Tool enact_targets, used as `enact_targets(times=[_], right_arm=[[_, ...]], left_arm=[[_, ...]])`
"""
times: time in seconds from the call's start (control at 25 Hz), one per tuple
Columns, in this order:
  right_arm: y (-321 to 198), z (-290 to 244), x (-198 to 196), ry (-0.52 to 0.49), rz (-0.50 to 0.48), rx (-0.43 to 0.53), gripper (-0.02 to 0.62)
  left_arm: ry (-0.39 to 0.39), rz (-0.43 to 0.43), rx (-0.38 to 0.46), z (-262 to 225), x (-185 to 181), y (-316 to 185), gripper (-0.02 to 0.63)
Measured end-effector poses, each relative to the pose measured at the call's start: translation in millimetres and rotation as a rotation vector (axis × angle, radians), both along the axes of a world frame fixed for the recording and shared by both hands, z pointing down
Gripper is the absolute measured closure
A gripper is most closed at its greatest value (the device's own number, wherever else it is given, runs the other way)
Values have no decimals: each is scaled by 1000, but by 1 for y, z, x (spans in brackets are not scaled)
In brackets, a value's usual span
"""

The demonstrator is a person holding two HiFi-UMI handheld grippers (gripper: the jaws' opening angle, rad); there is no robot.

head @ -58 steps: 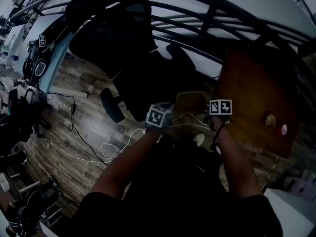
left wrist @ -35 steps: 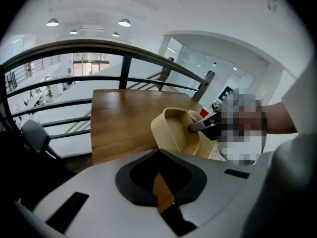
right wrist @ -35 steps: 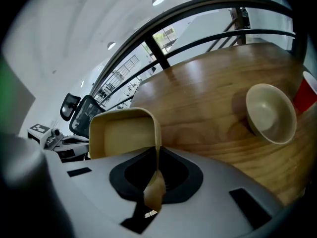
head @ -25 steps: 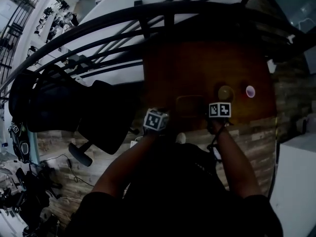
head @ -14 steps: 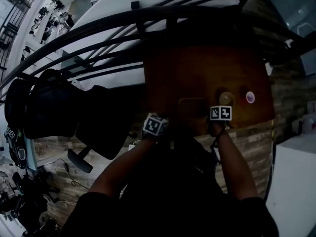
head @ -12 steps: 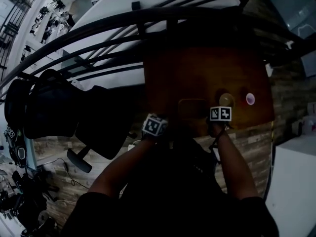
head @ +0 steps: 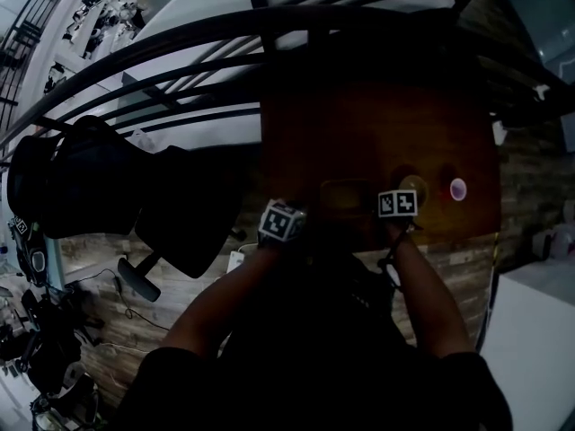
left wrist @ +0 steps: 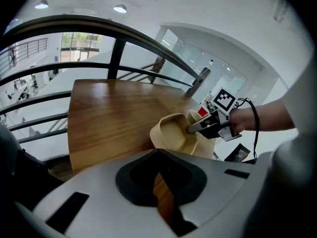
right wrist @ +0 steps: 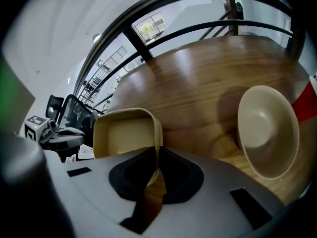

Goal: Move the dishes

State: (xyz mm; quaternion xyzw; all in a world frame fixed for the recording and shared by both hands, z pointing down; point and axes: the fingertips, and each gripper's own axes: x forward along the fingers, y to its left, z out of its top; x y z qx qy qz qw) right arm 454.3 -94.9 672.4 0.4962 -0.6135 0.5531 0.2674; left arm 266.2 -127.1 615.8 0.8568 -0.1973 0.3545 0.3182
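The square dish (right wrist: 126, 133) is beige and empty, near the front edge of the table (left wrist: 109, 118), w/ my right claw (right wrist: 156, 170) clamped on its right rim; the thin wall runs straight into the jaws. It looks tipped a bit, and I can't tell if its base sits on the wood. The round bowl (right wrist: 267, 128), same beige, also empty, stands on the table just right of the dish, not touching it. Past the bowl is a small round thing (head: 458, 189): pinkish-white top in the head view, red side cut off at the frame edge in the right gripper view. I can't see what's in it, if anything. On my left claw (left wrist: 157, 175) the jaws are all but together, only a thin slit w/ table wood showing thru and nothing btwn them. It sits left of the dish, apart from it. The head view is v. dark: both claws are lost in shadow below their marker cubes, and the dish is only a faint outline btwn the two. In the left gripper view most of the bowl is hidden behind the dish and the right claw. A black chair (head: 108, 196) stands left of the table, mostly in shadow, and a railing (head: 207, 39) curves behind it.
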Motion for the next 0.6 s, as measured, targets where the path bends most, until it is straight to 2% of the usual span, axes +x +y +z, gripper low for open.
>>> enact_targets(times=[0.16, 0.32, 0.6], right_arm=[[-5, 2, -2, -13, -27, -10, 566], [-10, 2, -1, -52, -13, -22, 553], [-14, 4, -5, -69, -7, -25, 518]], left_arm=[[-10, -26, -5, 4, 3, -8, 615], [-12, -65, -11, 6, 5, -18, 615], [-7, -69, -20, 12, 4, -21, 615]])
